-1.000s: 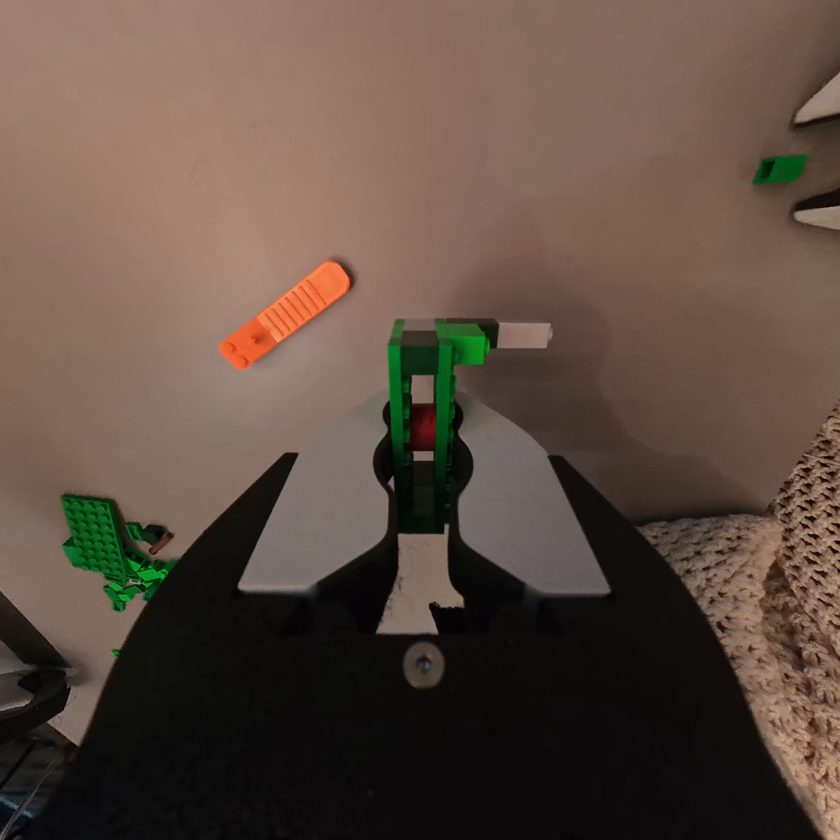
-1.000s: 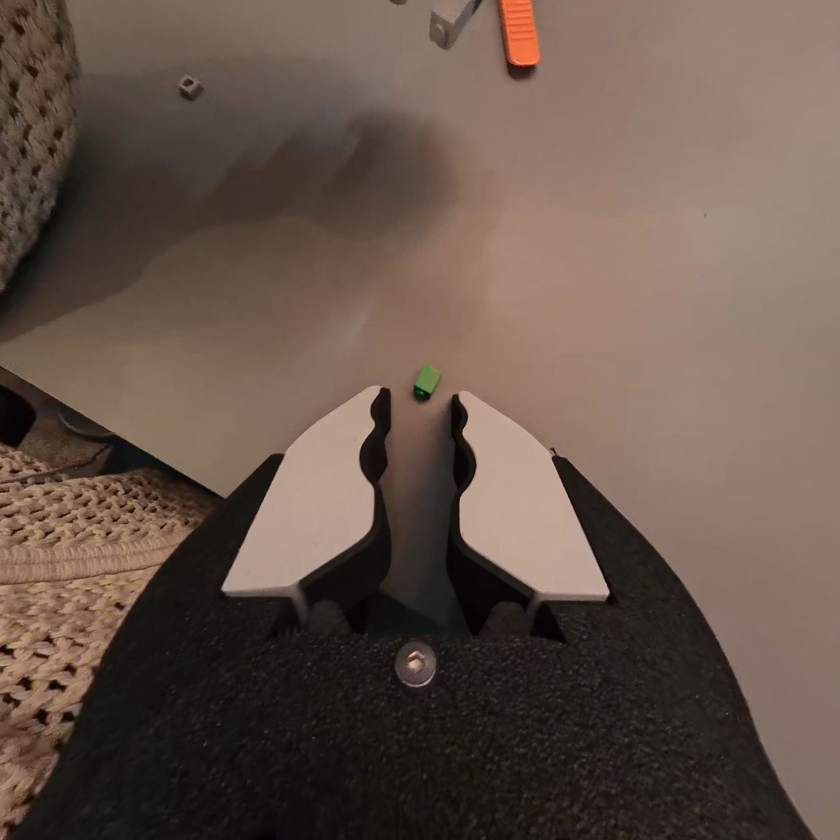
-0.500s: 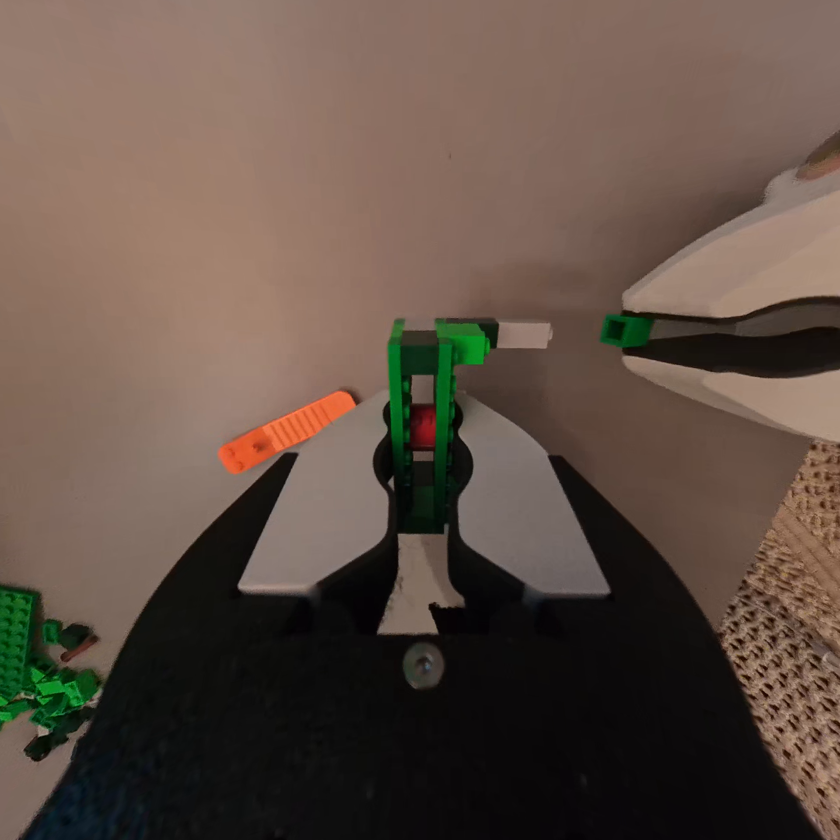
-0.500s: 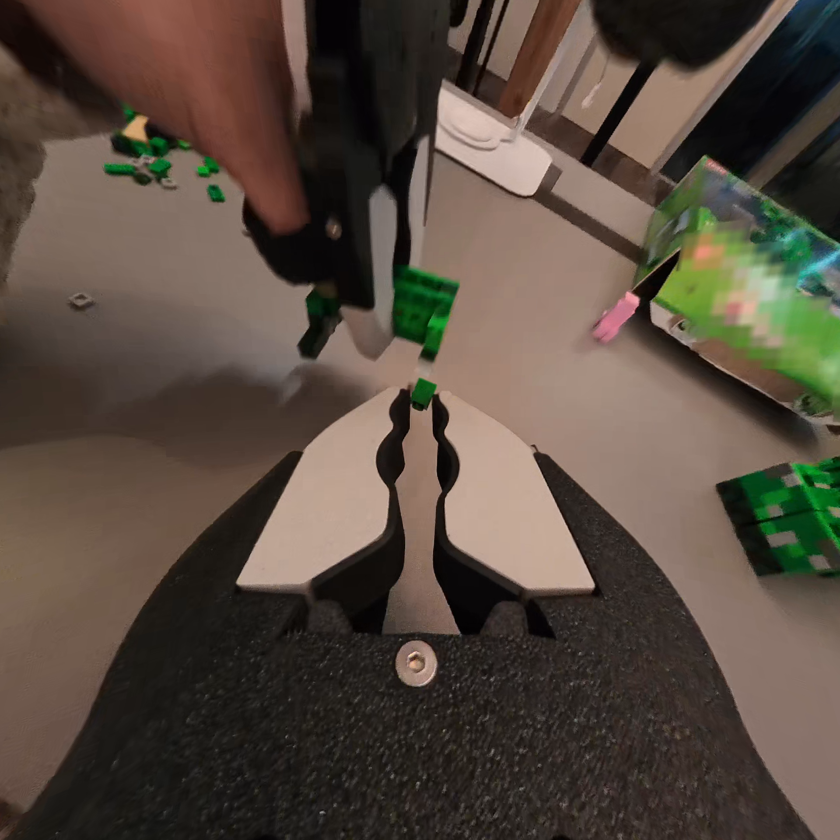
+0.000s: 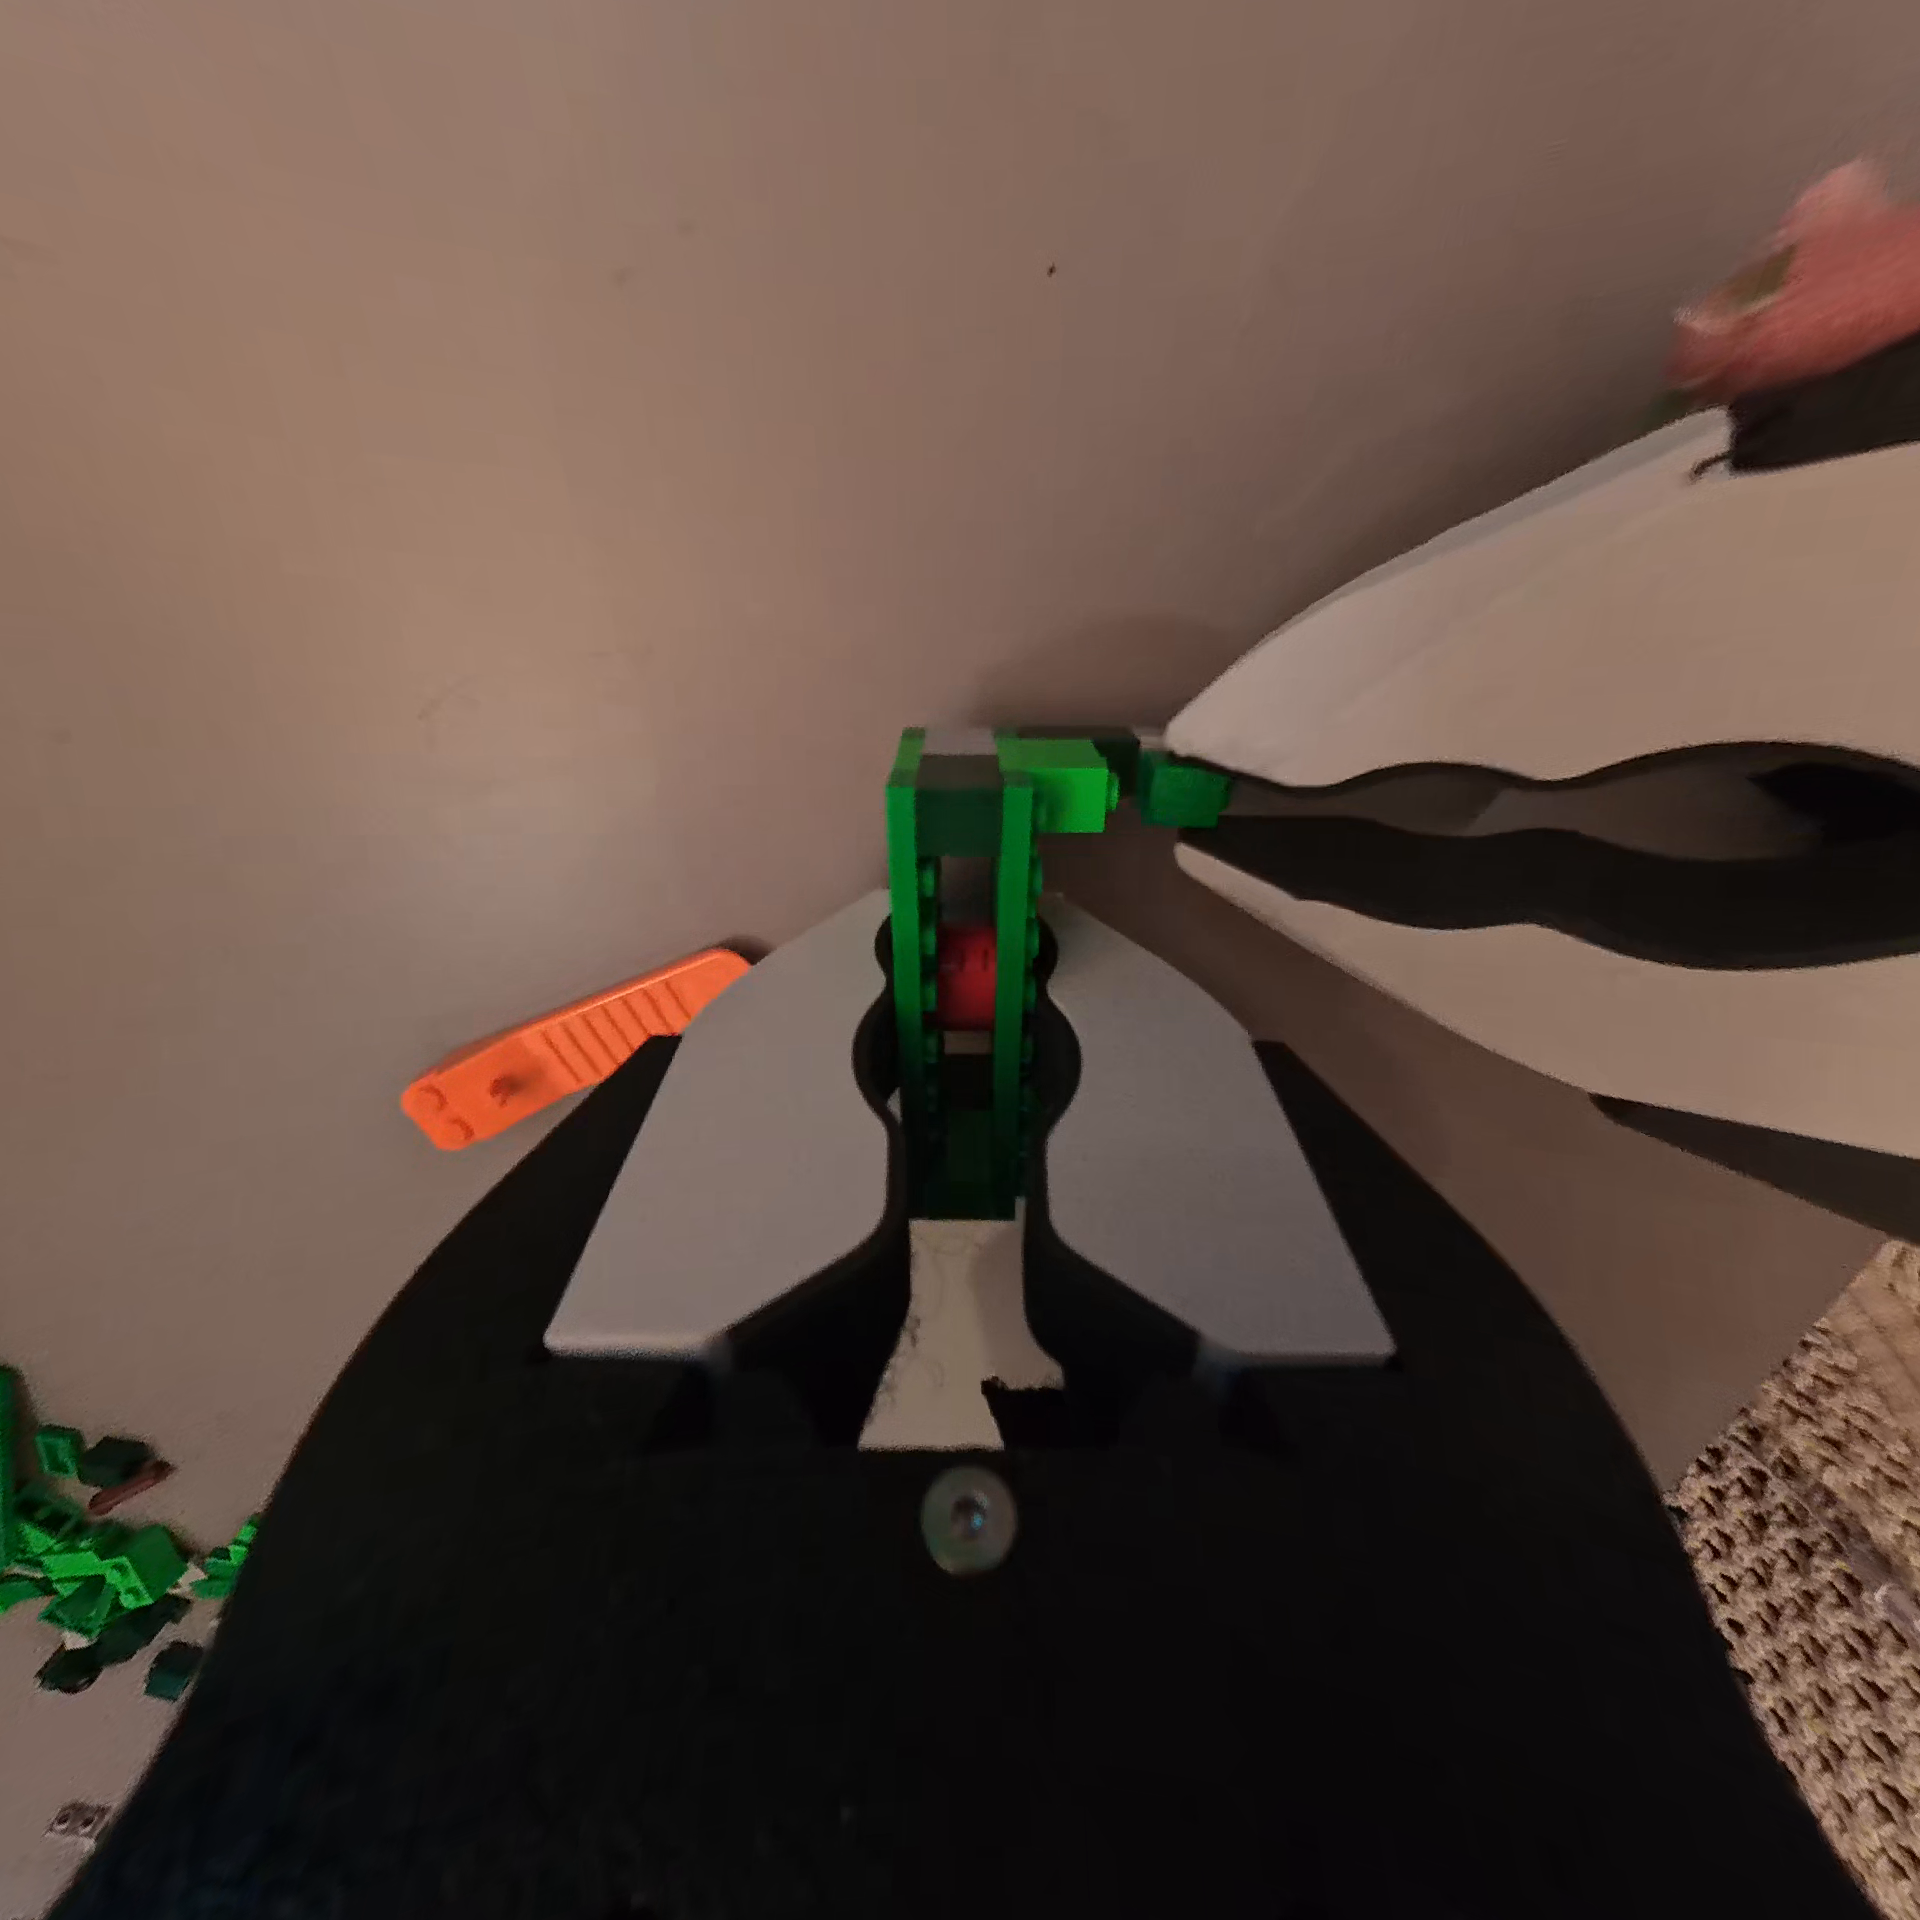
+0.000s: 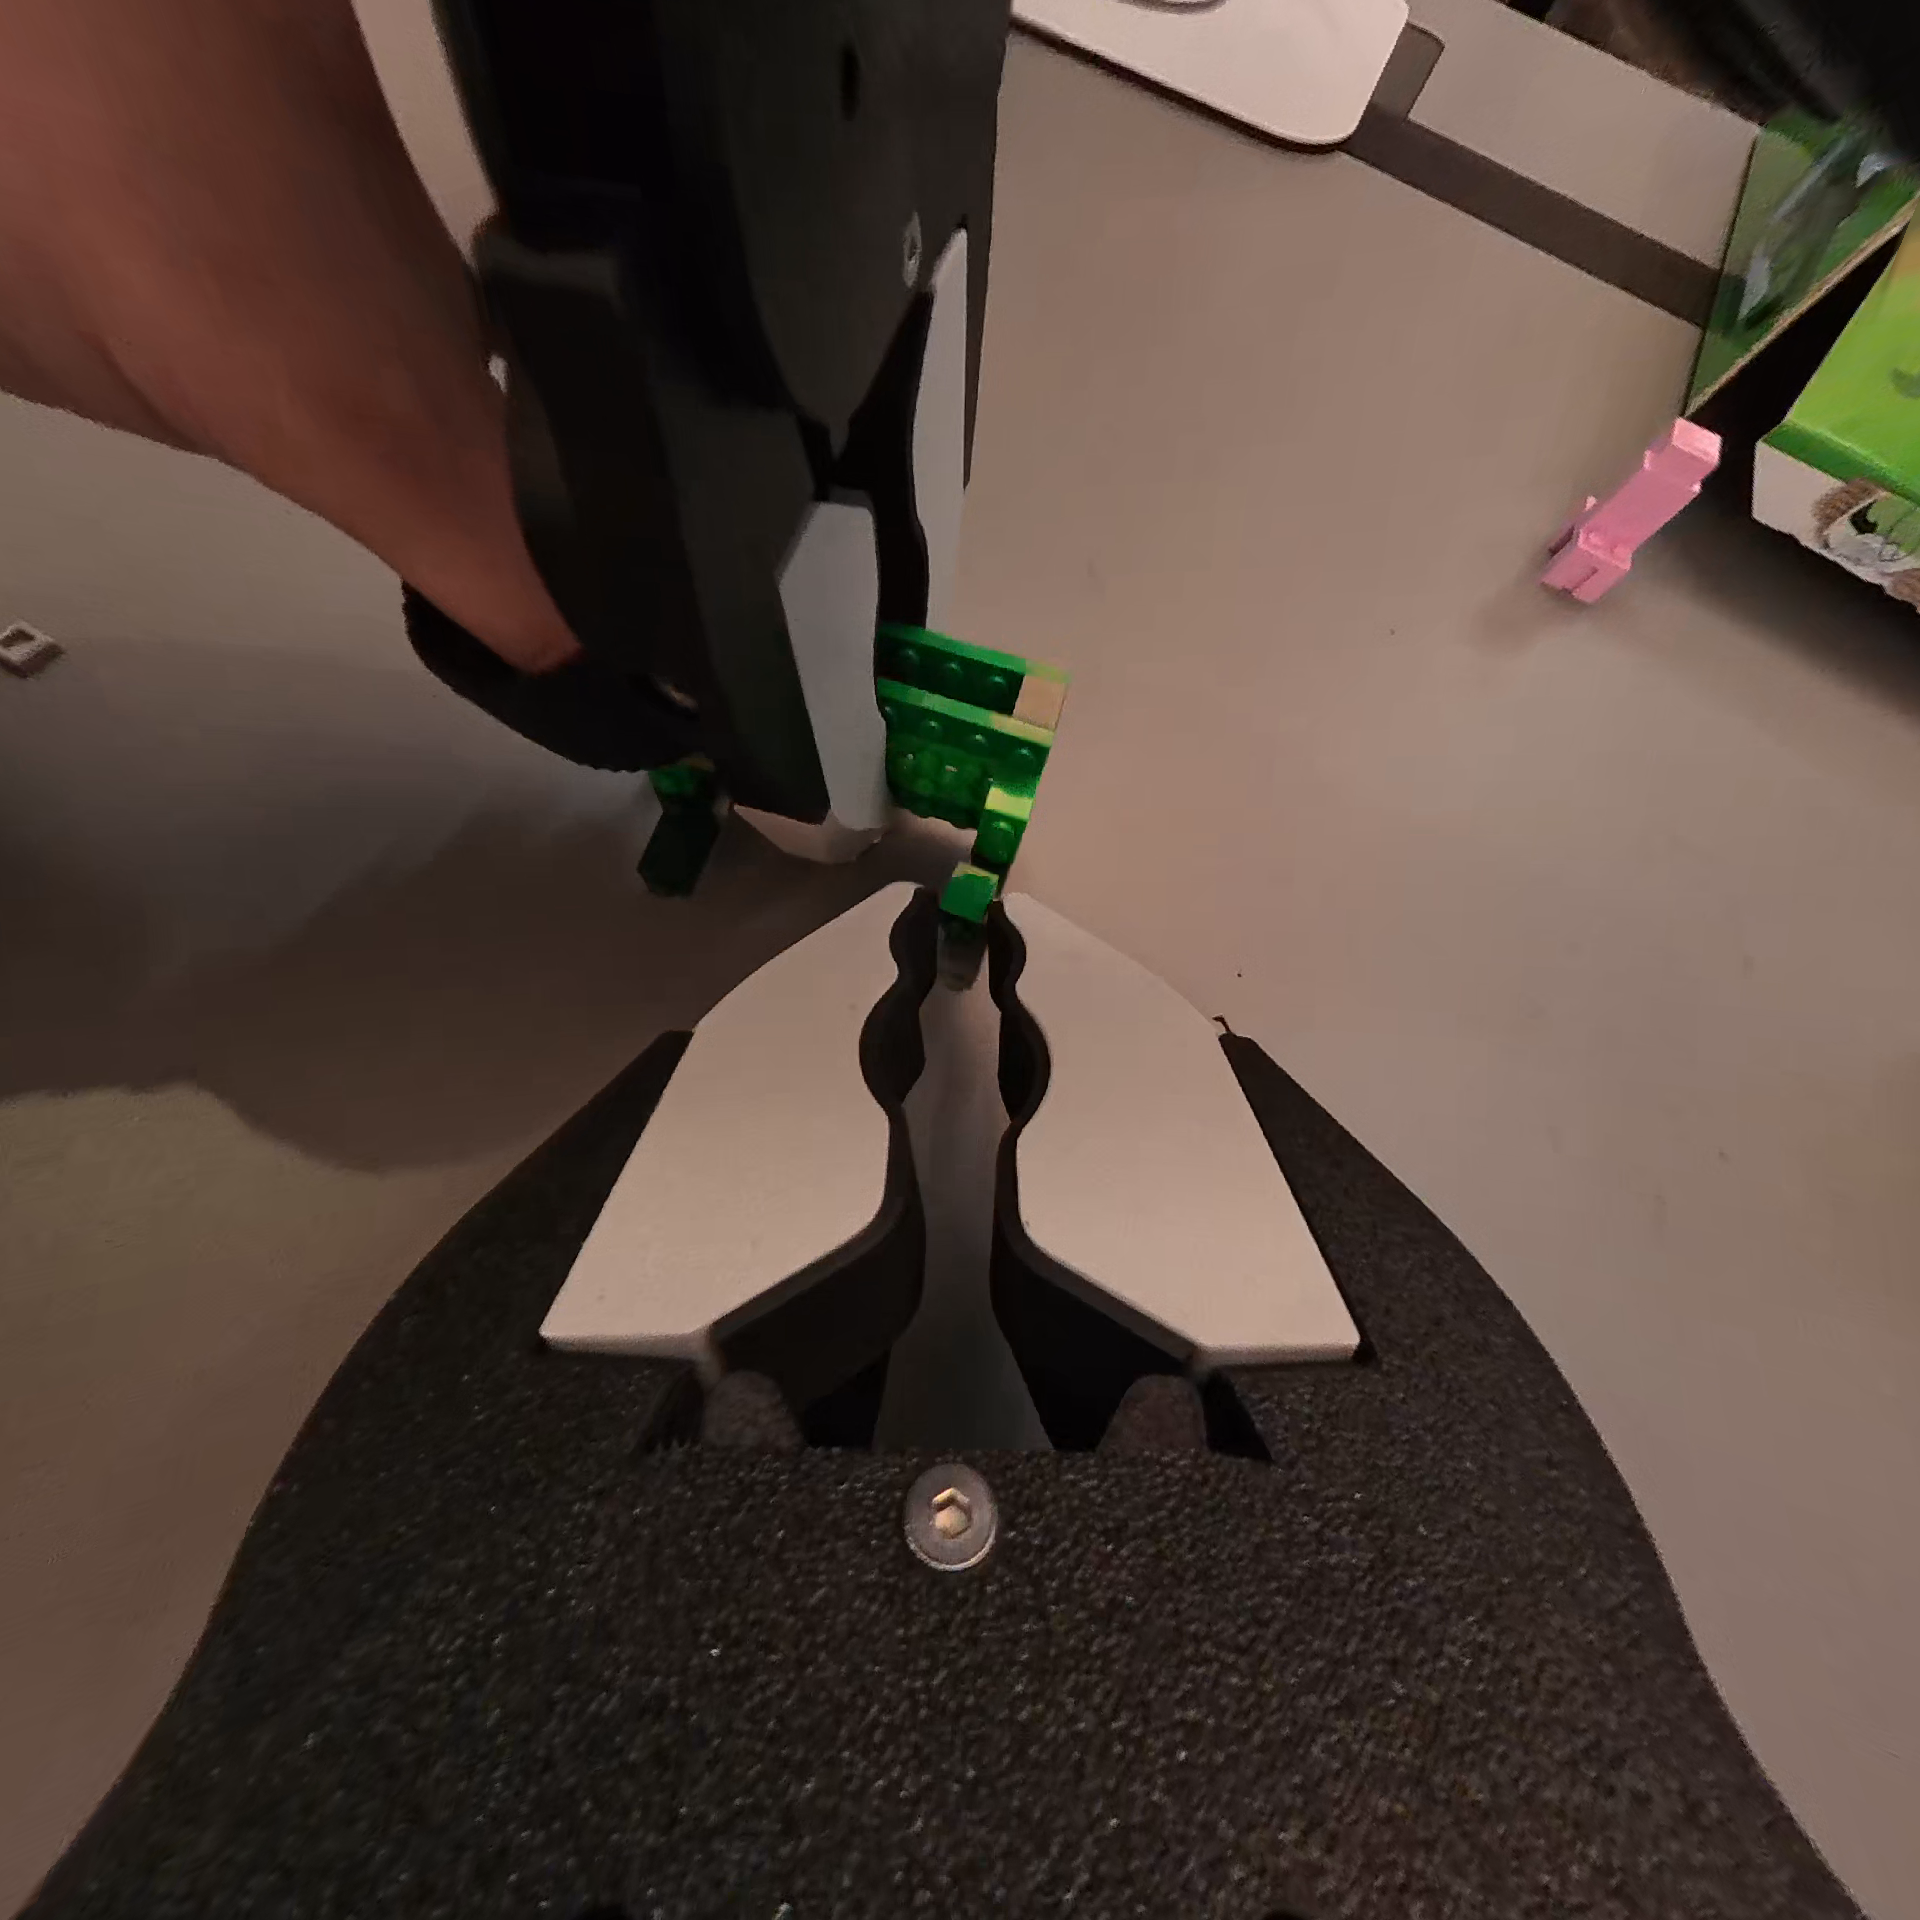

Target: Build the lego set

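Your right gripper, pinching the brick, has now reached the assembly clamped in your left gripper; press it on.

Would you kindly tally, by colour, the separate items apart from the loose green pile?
Green: 2, assembly and small brick
Orange: 1, separator tool
Pink: 1, figure
Total: 4
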Motion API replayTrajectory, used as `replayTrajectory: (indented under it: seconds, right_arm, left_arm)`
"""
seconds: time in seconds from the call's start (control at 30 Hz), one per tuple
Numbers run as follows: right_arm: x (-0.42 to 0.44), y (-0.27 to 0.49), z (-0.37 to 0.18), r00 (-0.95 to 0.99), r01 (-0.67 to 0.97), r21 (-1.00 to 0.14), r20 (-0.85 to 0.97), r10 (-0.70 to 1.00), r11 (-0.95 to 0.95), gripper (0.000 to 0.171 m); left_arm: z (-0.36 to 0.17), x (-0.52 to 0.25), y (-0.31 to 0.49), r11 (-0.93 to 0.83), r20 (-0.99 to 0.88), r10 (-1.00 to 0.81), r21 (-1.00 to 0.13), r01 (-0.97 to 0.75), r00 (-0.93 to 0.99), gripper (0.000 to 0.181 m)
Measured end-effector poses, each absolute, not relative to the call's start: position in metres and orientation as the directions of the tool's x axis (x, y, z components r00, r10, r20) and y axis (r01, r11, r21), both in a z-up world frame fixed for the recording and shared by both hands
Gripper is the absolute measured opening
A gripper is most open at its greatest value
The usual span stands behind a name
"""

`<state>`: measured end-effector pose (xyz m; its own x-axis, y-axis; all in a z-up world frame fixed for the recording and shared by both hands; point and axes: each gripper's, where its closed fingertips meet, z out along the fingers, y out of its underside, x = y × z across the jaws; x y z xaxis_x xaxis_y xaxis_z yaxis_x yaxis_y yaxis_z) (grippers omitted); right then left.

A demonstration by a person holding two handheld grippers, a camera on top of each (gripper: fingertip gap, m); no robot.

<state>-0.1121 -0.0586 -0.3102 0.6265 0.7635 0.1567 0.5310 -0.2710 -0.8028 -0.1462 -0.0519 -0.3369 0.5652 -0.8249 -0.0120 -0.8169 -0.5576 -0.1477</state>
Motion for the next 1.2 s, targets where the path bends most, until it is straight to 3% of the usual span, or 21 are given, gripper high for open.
replayTrajectory:
  seconds: [0.3,0.7,0.87,1.03,1.2]
  right_arm:
    - [-0.114,-0.055,-0.312,0.627,0.570,-0.778,0.202,0.752,-0.266,0.009]
    - [-0.110,-0.062,-0.315,0.615,0.576,-0.768,0.182,0.767,-0.280,0.028]
    - [-0.101,-0.079,-0.304,0.485,0.584,-0.806,0.253,0.837,-0.095,0.042]
    - [-0.105,-0.103,-0.286,0.281,0.410,-0.912,0.122,0.952,-0.005,0.061]
    - [-0.105,-0.110,-0.271,0.164,0.287,-0.954,-0.041,0.986,-0.087,0.071]
  left_arm:
    - [-0.337,-0.147,-0.053,-0.552,-0.011,-0.829,-0.140,-0.822,0.559,0.019]
    - [-0.337,-0.146,-0.055,-0.526,-0.002,-0.847,-0.135,-0.840,0.531,0.019]
    - [-0.336,-0.147,-0.065,-0.463,0.074,-0.886,-0.133,-0.876,0.457,0.019]
    - [-0.334,-0.148,-0.076,-0.370,0.096,-0.928,-0.115,-0.922,0.360,0.020]
    - [-0.318,-0.141,-0.100,-0.205,0.101,-0.976,-0.131,-0.970,0.193,0.019]
